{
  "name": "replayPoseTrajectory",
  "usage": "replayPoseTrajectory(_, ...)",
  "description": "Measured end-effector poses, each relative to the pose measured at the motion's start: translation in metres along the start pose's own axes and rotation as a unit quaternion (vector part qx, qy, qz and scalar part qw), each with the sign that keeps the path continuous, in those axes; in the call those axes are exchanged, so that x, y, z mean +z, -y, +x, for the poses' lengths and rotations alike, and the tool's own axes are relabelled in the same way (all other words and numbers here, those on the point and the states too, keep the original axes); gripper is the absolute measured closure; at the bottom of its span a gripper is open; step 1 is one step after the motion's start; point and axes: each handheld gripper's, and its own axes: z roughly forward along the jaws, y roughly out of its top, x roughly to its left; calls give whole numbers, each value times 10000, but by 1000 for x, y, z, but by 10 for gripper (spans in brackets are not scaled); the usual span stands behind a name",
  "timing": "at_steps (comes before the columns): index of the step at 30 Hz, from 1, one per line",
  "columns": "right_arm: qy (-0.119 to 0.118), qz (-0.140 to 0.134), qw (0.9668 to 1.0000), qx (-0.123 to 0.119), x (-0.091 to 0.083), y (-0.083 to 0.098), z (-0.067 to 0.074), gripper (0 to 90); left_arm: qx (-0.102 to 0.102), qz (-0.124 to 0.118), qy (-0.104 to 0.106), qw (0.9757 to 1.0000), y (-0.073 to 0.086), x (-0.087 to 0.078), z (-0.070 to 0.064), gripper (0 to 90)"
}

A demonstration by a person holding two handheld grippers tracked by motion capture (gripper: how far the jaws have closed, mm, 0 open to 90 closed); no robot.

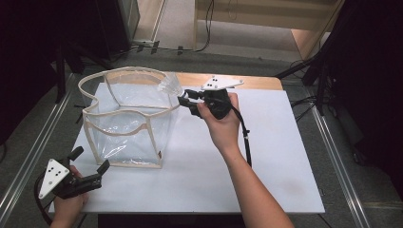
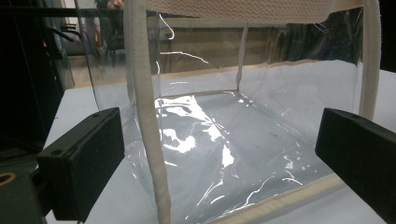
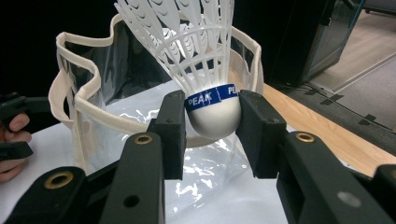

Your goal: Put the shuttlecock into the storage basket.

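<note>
Shuttlecock (image 3: 210, 70) pinched by its white cork base in the right claw (image 3: 212, 121), pads pressed on either side just below the blue band, feather skirt fanning up and away. Gripped at the cork, surely, because the skirt would crush or slip; the round base gives the pads something firm. From above, held up at the far right corner of the clear bag (image 1: 126, 118), the shuttlecock (image 1: 169, 85) right at the cloth-trimmed rim, apparently just outside the opening. Looks poised for a drop into the bag, cork likely to lead once released.

Bag standing upright on the white bench (image 1: 266, 156), mouth open to the top, rim wavy and sagging a little on the near side. Soft plastic walls, no stiffness of their own, so a nudge from the descending hand could fold the rim inward.

Left claw (image 1: 90, 161) down at the near left corner of the bench, jaws spread wide and gripping nothing. Seen along its own pads (image 2: 81, 163), the bag's near wall and a cloth strap (image 2: 149, 140) hanging straight ahead, close but untouched. Parked there, by the look of it, ready to pinch the rim or steady the bag if it tips. Inside of the bag bare, bottom panel gleaming.
</note>
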Motion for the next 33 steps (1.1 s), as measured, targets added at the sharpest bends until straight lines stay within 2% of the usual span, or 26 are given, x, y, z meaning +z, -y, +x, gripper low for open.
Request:
replayPoseTrajectory(23,-186,37,9998,-83,16,-7,13,612,2,-1,6,10000,0,0,0,21)
replayPoseTrajectory(33,-198,58,9998,-75,16,-8,13,612,25,8,5,10000,0,0,0,21)
